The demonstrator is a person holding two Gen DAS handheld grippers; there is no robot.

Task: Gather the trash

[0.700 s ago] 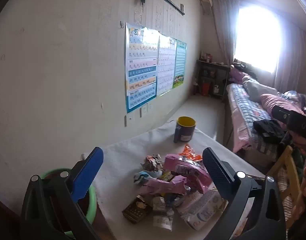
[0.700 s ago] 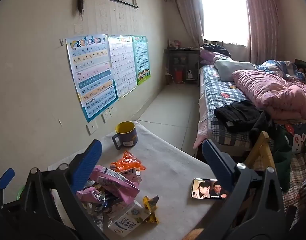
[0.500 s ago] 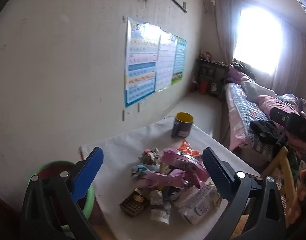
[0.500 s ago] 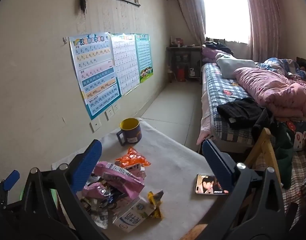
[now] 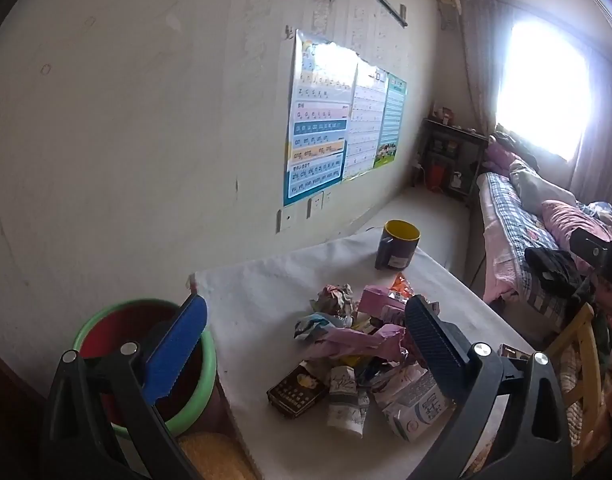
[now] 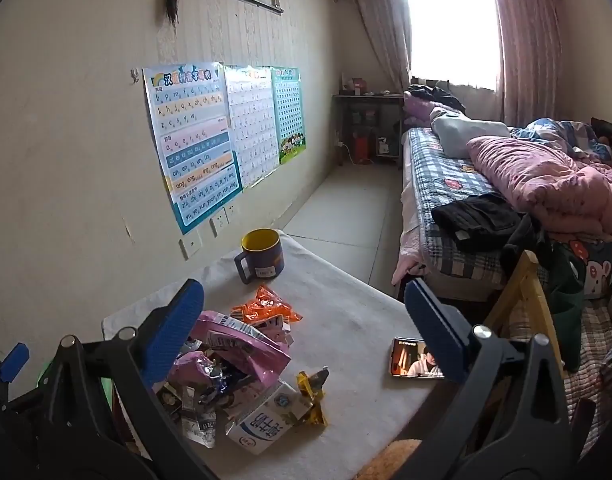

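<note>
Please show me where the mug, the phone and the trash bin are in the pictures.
mug (image 6: 262, 256): right wrist view, on its dark outer wall.
phone (image 6: 411, 362): right wrist view, on its lit screen.
trash bin (image 5: 208, 376): left wrist view, on its green rim.

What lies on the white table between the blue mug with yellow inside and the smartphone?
Only bare white table lies between the blue mug and the smartphone, seen in the right wrist view.
</note>
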